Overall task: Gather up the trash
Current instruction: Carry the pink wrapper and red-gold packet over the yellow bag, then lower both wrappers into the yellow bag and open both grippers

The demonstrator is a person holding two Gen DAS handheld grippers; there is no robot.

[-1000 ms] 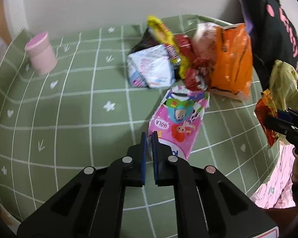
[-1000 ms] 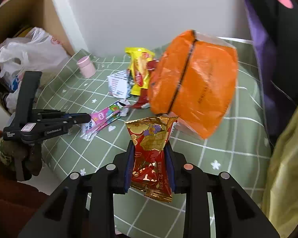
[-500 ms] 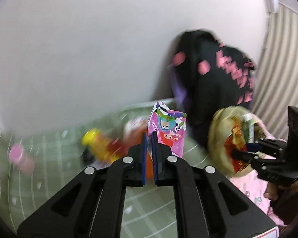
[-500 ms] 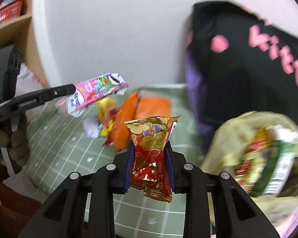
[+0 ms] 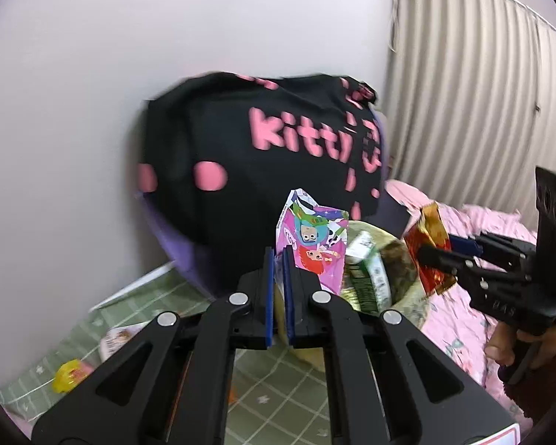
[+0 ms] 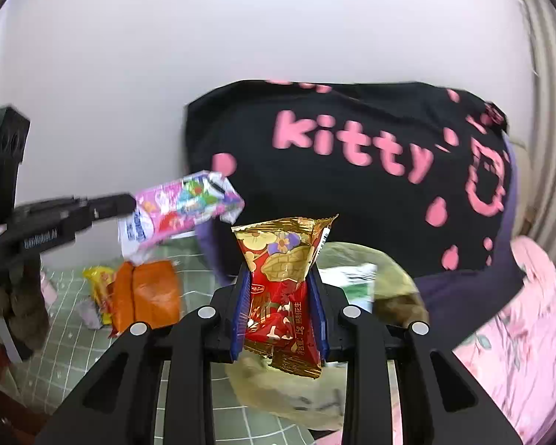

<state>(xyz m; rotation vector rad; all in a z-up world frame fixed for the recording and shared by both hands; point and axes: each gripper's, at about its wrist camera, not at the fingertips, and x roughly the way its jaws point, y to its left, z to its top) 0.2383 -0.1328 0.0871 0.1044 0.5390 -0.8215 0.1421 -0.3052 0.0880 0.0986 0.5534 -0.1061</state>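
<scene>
- left gripper (image 5: 278, 259) is closed almost fully on the lower edge of the pink cartoon wrapper (image 5: 313, 244); the wrapper stands up from the blue pads, in the air above the green grid mat (image 5: 278, 382).
- in the right wrist view the same left gripper (image 6: 129, 204) comes in from the left side and the pink cartoon wrapper (image 6: 183, 211) sticks out to the right of its tip, nearly level.
- below it, on the mat (image 6: 66, 337), some trash lies in a small heap: a yellow wrapper (image 6: 98, 285) and an orange bag (image 6: 148, 296), touching each other.
- behind, against the white wall, there is a black bag with pink letters "kitty" (image 6: 352, 170).
- right gripper (image 6: 280, 304) holds the red and gold snack packet (image 6: 281, 289) upright between its blue pads, the jaws about half apart with the packet filling the gap.
- just behind both grippers is the yellowish trash bag (image 5: 407, 285), open at the top, with a green and white carton (image 5: 368, 274) inside.
- in the left wrist view the right gripper (image 5: 432, 250) with the red and gold snack packet (image 5: 432, 256) is at the right rim of this bag, with a person's fingers (image 5: 500, 345) on its handle.
- at the far right lies pink bedding (image 6: 519, 333), and a ribbed curtain (image 5: 482, 111) hangs above it.
</scene>
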